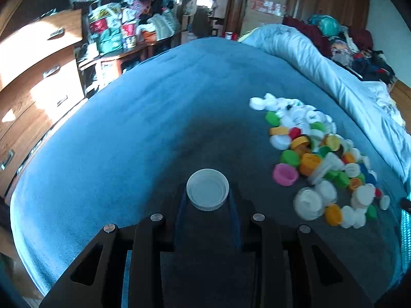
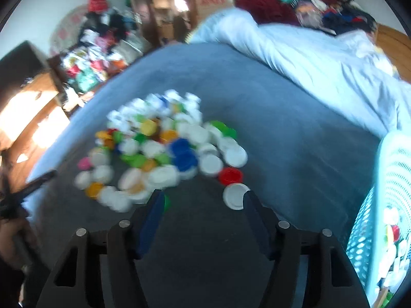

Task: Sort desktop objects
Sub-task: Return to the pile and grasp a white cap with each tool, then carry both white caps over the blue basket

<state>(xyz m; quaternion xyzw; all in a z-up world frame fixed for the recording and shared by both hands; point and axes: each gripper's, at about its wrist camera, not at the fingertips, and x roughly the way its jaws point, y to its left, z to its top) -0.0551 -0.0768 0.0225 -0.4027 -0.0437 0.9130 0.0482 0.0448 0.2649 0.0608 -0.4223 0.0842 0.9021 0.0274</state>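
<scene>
A pile of bottle caps (image 1: 318, 154) in white, green, orange, pink and blue lies on the blue blanket (image 1: 143, 118). My left gripper (image 1: 207, 200) is shut on a large white cap (image 1: 207, 189), open side up, held left of the pile. In the right wrist view the same pile (image 2: 164, 148) lies ahead and to the left. My right gripper (image 2: 203, 200) is open and empty just in front of the pile. A white cap (image 2: 234, 195) and a red cap (image 2: 230, 175) lie by its right finger. A green cap (image 2: 167, 202) peeks out behind its left finger.
A pale teal mesh basket (image 2: 385, 205) holding caps stands at the right. A rumpled light-blue duvet (image 2: 308, 59) lies along the far right of the bed. A wooden dresser (image 1: 38, 82) and cluttered shelves (image 1: 120, 30) stand left of the bed.
</scene>
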